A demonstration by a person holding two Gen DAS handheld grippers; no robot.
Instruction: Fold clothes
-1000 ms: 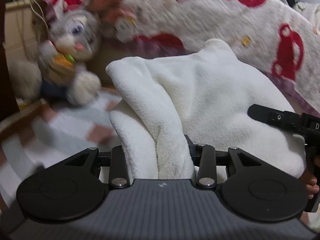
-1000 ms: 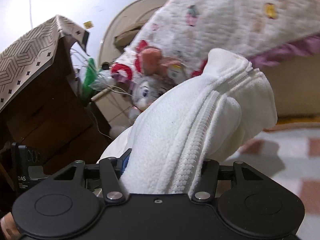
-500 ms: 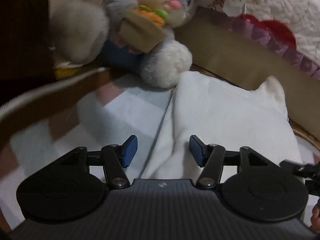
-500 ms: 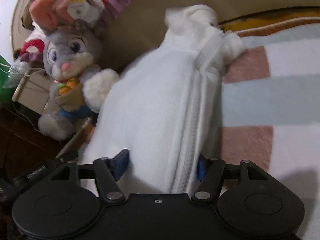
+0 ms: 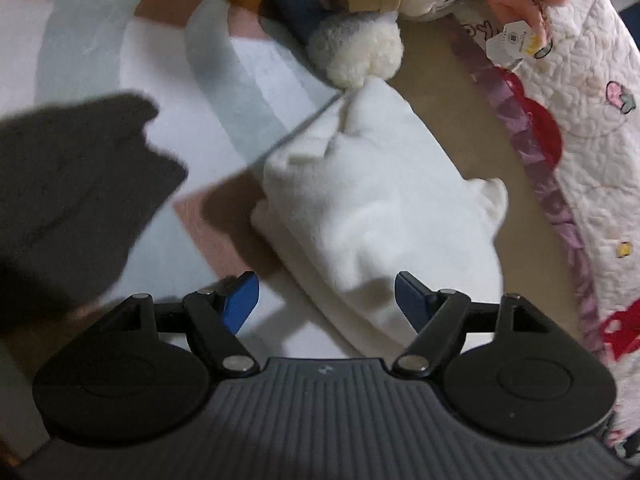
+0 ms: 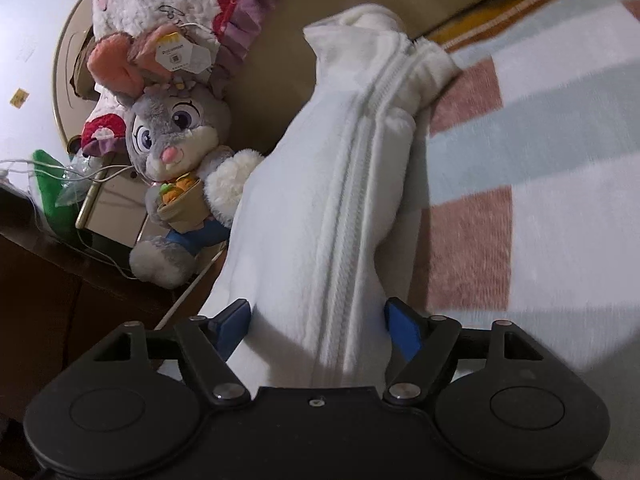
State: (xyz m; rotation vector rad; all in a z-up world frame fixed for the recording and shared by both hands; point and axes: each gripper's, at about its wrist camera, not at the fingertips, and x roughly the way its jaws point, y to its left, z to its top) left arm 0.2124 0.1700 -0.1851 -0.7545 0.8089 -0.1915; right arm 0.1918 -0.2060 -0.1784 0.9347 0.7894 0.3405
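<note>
A folded white fleece garment with a zipper lies on the striped bed cover. It also shows in the right wrist view, zipper running up its middle. My left gripper is open, its blue pads apart, just above the garment's near end and holding nothing. My right gripper is open too, its pads standing either side of the garment's near end without pinching it.
A grey plush rabbit sits against the garment's far left side, seen also in the left wrist view. A dark grey garment lies at left. A quilted white and red blanket and tan headboard border the right.
Both grippers lowered the fleece from the air onto the bed and opened. The left gripper has let go and drawn back; the right jaws now stand apart around the cloth.
</note>
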